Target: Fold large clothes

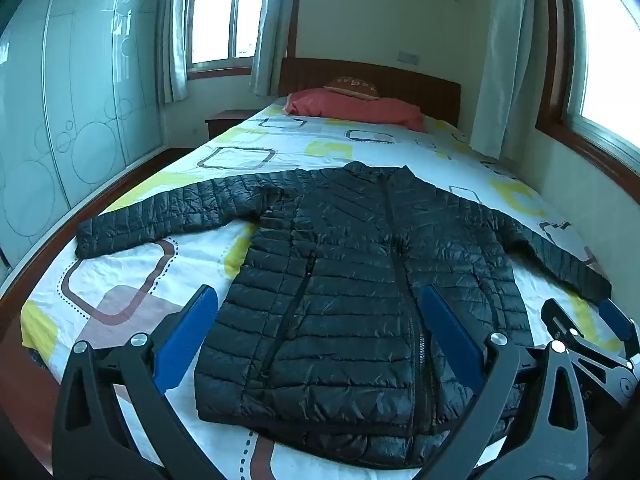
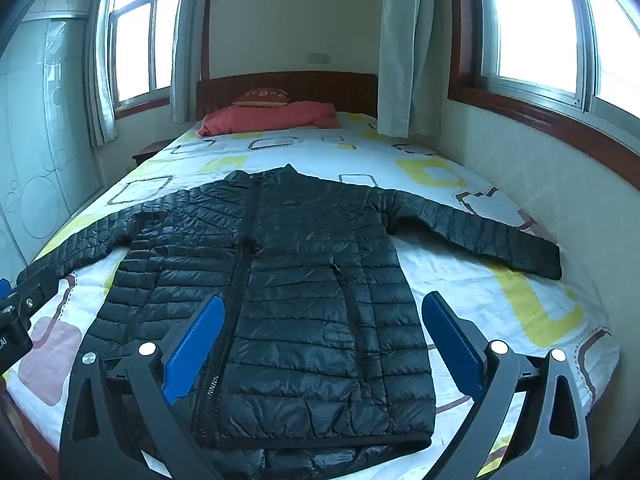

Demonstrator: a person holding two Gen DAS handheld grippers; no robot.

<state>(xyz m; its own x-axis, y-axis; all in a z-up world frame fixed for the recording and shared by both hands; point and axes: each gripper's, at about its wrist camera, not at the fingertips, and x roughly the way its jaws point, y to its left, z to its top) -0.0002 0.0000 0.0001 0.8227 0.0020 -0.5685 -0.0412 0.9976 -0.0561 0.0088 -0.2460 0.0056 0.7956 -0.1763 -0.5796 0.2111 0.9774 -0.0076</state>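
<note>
A black quilted puffer jacket [image 1: 344,280] lies flat on the bed, front up, zipped, both sleeves spread out sideways; it also shows in the right wrist view [image 2: 288,280]. My left gripper [image 1: 320,336] is open and empty, hovering above the jacket's hem on its left half. My right gripper [image 2: 320,340] is open and empty above the hem on the right half. The right gripper also shows at the edge of the left wrist view [image 1: 592,332]. The left gripper's body shows at the left edge of the right wrist view [image 2: 20,312].
The bed sheet [image 1: 132,272] is white with yellow and brown squares. A red pillow [image 1: 356,110] lies at the wooden headboard [image 1: 400,80]. A wardrobe [image 1: 60,120] stands left, a wall with a window [image 2: 560,40] close on the right. A nightstand [image 1: 224,120] sits far left.
</note>
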